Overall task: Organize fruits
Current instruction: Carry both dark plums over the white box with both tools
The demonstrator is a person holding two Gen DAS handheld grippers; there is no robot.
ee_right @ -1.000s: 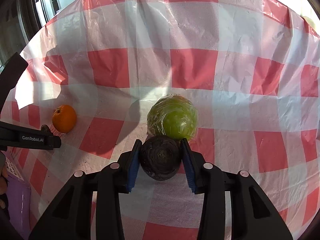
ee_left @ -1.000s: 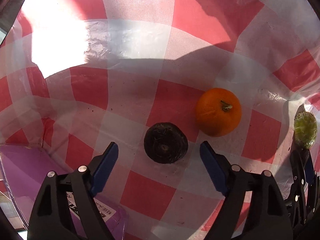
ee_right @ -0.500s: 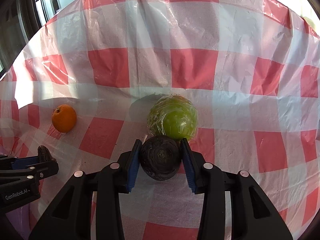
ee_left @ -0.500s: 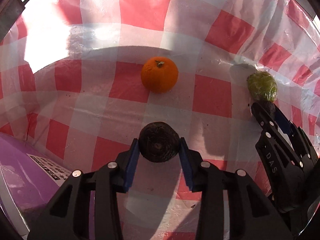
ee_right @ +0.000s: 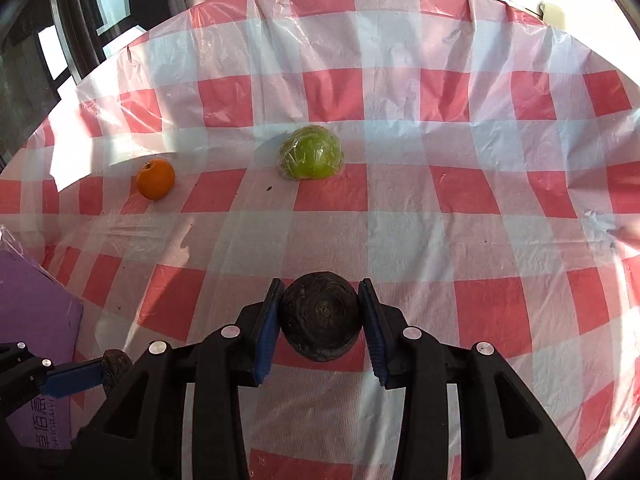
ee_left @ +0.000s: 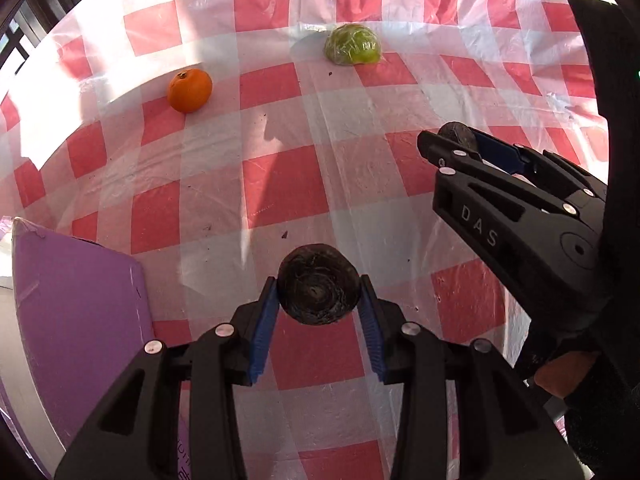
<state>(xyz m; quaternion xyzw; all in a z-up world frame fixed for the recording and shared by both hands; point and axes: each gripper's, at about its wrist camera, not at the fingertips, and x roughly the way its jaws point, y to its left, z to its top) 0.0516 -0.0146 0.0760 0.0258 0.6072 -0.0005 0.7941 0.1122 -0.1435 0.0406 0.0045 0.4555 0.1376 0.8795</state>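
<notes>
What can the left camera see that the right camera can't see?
Only the left wrist view shows the person's hand behind the right gripper. Only the right wrist view shows windows beyond the table. Both show the orange, the wrapped green fruit, the purple box, the checked tablecloth, and a dark round fruit in each gripper.
</notes>
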